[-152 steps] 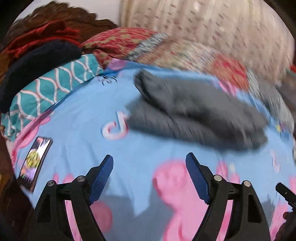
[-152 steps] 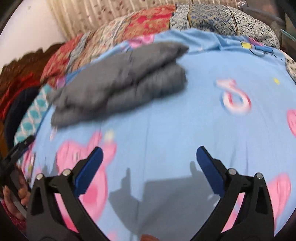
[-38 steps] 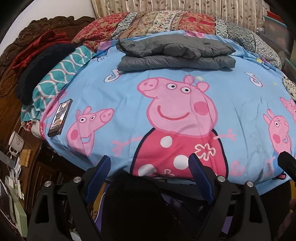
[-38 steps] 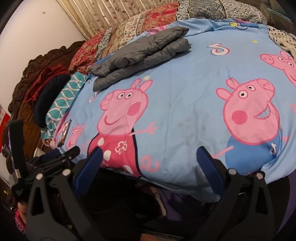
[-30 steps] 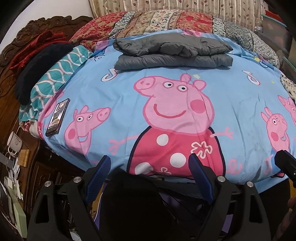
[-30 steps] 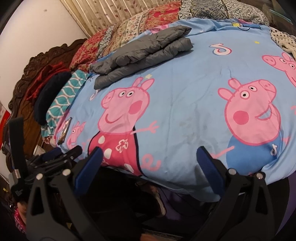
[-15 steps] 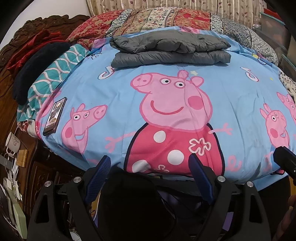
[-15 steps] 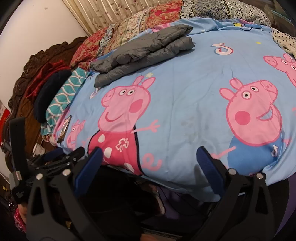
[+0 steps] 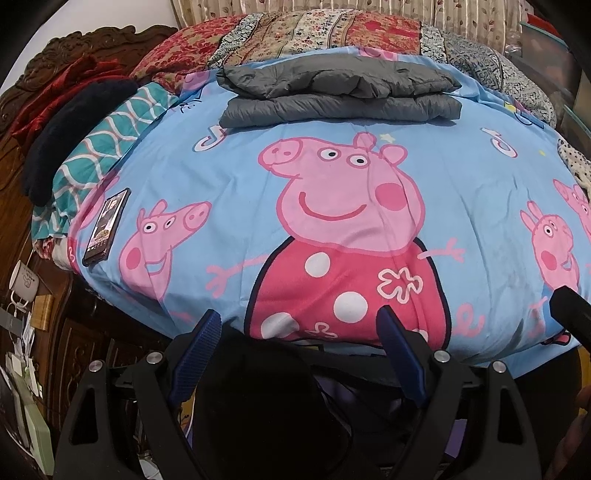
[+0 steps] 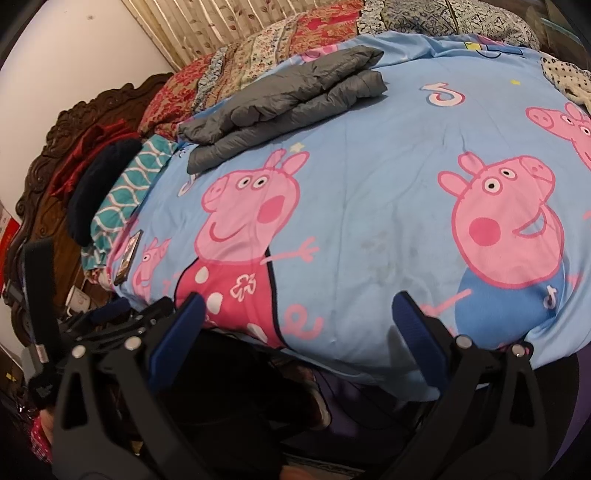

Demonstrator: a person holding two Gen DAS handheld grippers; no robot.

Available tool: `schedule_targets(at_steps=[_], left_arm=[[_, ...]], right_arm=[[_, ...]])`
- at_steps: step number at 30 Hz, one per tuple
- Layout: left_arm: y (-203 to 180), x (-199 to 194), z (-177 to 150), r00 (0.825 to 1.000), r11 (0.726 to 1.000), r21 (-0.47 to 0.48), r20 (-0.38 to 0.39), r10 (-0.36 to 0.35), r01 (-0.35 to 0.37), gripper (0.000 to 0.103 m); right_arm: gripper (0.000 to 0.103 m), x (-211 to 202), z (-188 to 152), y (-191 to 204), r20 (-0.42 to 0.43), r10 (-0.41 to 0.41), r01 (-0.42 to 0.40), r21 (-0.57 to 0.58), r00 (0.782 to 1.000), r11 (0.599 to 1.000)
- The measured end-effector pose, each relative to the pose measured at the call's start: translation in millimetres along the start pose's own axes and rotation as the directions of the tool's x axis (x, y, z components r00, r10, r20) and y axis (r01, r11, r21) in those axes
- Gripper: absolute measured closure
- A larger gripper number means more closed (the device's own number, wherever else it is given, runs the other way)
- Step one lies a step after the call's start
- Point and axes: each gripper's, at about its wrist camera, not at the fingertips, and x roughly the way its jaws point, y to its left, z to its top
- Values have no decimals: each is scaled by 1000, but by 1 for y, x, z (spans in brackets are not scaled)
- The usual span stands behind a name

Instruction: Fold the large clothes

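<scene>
At the far side of the bed, a folded grey puffer jacket (image 9: 338, 94) lies on the blue cartoon-pig bedsheet (image 9: 461, 177), just short of the patchwork quilt (image 9: 317, 33). Both grippers hang off the near edge, well apart from it: the left gripper (image 9: 301, 339) and the right gripper (image 10: 297, 325) each have blue fingers spread wide, holding nothing. Only the left wrist view shows a white mug (image 9: 24, 282) below the phone (image 9: 107, 226); only the right wrist view shows the left gripper's body from the side.

The left black claw with blue ribbed pads (image 9: 299, 343) is held level at the near side, fingers spread wide, gripping nothing. The right black claw with blue pads (image 10: 297, 325) is likewise spread and empty, close beside it.
</scene>
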Motion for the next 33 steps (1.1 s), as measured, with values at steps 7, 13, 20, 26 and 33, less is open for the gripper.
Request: schedule_targets(at_steps=[7,13,20,26,33], left_arm=[[0,1,-1,1000,1000,1,-6,-2,2,1],[-1,3,-3,1000,1000,0,-18,-8,8,1],[-2,4,-4,1000,1000,-3,-22,-14,14,1],[-4,2,-5,1000,1000,3,-15,-24,24,1],[-6,-3,-5,999,999,5,-3,-42,42,1]], right_arm=[[7,0,0,1,0,0,0,0,1000,1000],[7,1,-1,1,-1,-1,1,1,1000,1000],[7,1,-2,1,-3,-2,2,-1,1000,1000],[7,0,-4,3,4,-8,8,-8,1000,1000],[7,-3,-8,13,20,-21,22,-44,1000,999]])
